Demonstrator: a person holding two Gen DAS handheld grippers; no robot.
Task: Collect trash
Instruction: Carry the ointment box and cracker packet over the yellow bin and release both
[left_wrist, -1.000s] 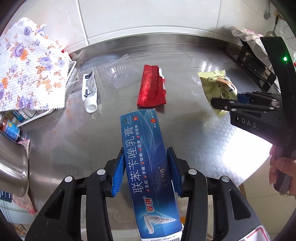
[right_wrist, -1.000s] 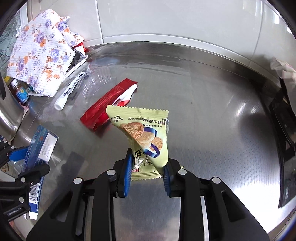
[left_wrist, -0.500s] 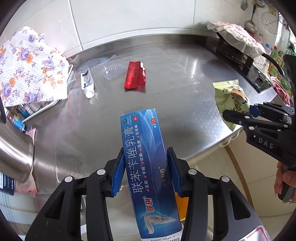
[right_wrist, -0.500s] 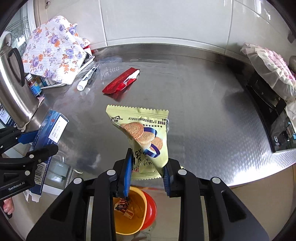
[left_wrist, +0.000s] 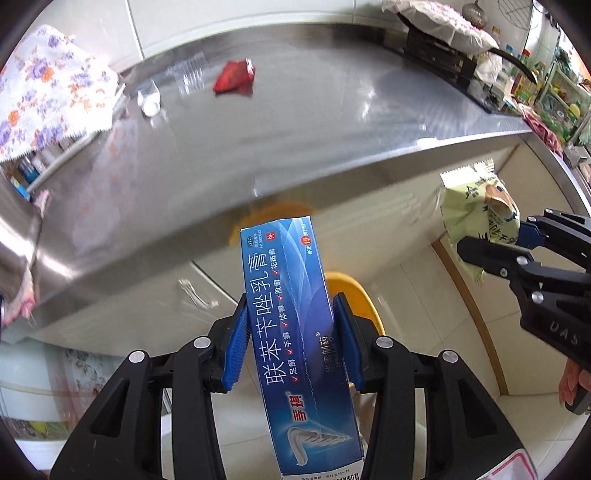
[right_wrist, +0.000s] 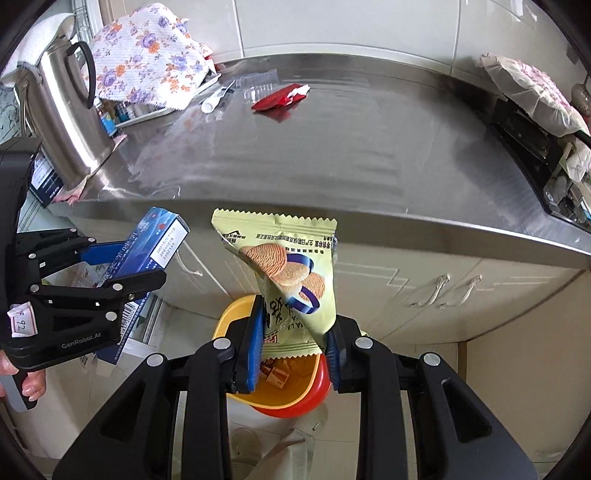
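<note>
Your left gripper (left_wrist: 291, 336) clamps blue ointment box (left_wrist: 295, 332), held past counter's (right_wrist: 332, 155) front edge; your right gripper (right_wrist: 293, 343) pinches green snack wrapper (right_wrist: 291, 273) directly above yellow bin (right_wrist: 295, 391) on floor; red wrapper (right_wrist: 279, 98), white tube (right_wrist: 216, 99) lie near counter's back edge, beside floral cloth (right_wrist: 147, 59).

left tool (left_wrist: 291, 338): black, blue pads, silver screws | right tool (right_wrist: 293, 350): same
</note>
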